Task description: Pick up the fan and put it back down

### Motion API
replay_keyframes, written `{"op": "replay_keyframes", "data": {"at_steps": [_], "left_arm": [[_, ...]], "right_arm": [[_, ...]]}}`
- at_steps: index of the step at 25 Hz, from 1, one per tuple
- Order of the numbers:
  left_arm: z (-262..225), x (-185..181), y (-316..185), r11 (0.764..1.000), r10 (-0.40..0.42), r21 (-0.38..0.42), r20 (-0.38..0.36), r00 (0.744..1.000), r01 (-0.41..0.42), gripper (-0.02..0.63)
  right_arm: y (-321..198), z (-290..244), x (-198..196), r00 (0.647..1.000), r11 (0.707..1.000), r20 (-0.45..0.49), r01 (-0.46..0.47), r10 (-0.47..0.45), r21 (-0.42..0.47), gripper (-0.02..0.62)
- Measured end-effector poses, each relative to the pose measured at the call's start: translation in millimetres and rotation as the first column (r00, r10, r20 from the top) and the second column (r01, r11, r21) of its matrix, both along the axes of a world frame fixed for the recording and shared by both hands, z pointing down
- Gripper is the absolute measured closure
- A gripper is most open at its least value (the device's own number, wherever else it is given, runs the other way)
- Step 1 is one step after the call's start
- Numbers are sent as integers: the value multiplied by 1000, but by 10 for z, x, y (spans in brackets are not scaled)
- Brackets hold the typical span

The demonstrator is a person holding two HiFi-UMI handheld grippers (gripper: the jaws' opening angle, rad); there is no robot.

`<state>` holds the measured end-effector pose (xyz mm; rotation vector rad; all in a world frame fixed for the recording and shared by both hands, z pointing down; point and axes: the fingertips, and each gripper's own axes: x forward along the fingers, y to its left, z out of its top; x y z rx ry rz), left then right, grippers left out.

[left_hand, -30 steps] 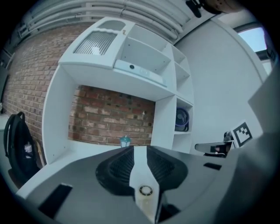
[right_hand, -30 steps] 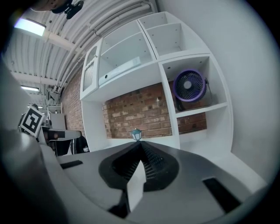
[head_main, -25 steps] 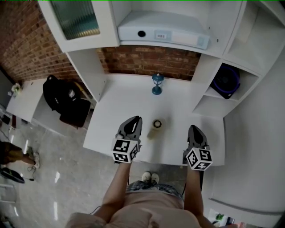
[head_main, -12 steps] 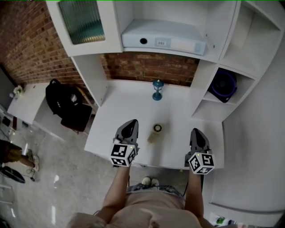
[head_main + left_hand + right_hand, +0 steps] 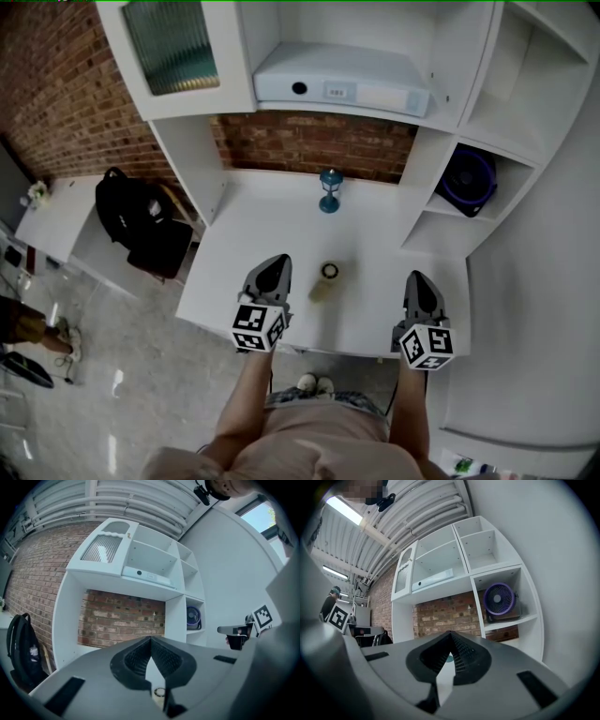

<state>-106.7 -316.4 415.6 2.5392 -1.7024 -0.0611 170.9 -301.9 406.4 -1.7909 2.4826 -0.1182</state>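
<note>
Purple fan: upright in lower cubby of right-hand shelf unit, not yet picked up. Lies ahead and right of right gripper, well apart. Left gripper farther, across desk. Both grippers: jaws closed tip to tip, nothing held.

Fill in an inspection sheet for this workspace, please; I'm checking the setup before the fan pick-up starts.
Surface: white desk, two small things on it.
Job's things: purple fan stands in the right-hand cubby, apart from both grippers.
Clutter: blue lantern at the back of the desk; small tan cylinder near the middle.
Grippers: left gripper and right gripper over the desk's near edge, jaws together, nothing between them.
Cables: nothing seen.
Surroundings: brick wall behind; white box on the upper shelf; black backpack left of the desk.
</note>
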Motion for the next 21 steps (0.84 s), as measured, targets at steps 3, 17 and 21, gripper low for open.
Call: {"op": "replay_keyframes", "data": {"at_steps": [3,17,21], "left_arm": [[18,0,3,1000,0,-4,-4,1000,0,578],[73,26,-35,1000,11,-28,-10,1000,-12,578],[83,20,-40,1000,13,-29,-9,1000,-13,578]], "right_arm": [[11,24,-4,1000,1000,-5,4,-4,-6,580],[-9,71,-14,1000,999,-8,16,-17,-30,580],[-2,82,-31,1000,999,-9,18,-19,-32,580]]}}
